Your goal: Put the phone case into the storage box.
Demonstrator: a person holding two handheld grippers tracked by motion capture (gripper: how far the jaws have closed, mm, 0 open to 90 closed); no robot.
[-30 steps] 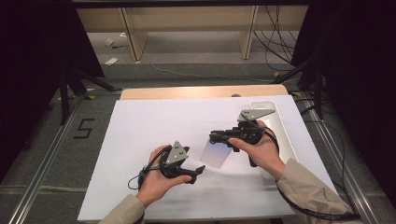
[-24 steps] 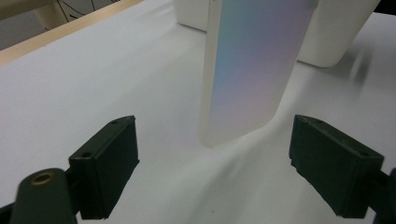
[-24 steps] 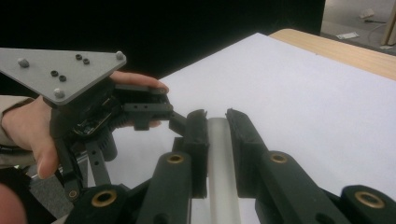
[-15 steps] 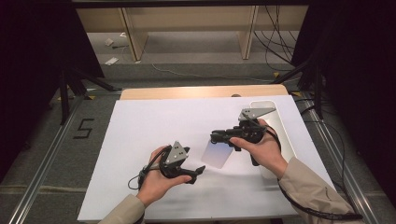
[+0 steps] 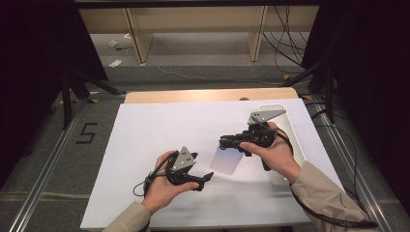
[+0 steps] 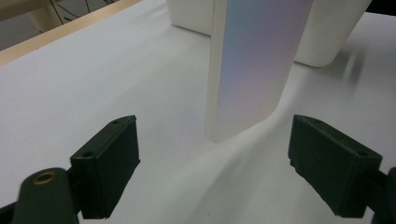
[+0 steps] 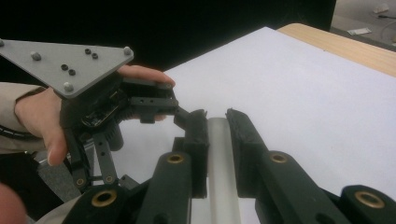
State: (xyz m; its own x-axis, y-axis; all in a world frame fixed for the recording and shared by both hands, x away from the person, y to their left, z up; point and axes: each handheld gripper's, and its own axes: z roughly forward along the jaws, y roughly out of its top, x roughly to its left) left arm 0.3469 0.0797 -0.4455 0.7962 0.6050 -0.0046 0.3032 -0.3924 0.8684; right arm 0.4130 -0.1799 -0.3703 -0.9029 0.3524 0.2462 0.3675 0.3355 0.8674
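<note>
Right hand-held gripper [image 5: 227, 143]: jaws clamped on the edge of a thin iridescent card [image 5: 226, 159], held over the white counter [image 5: 145, 130].
Left hand-held gripper [image 5: 205, 178]: jaws wide apart, empty, just beside the card's lower end.
Change: none; both hands unmoved.

The left gripper [image 5: 205, 178] sits low in the left hand [image 5: 162, 186], its fingers [image 6: 108, 163] spread wide apart and holding nothing. The right gripper [image 5: 225, 143], raised in the right hand [image 5: 273, 152], points leftward with its fingers [image 7: 198, 140] clamped together.
</note>
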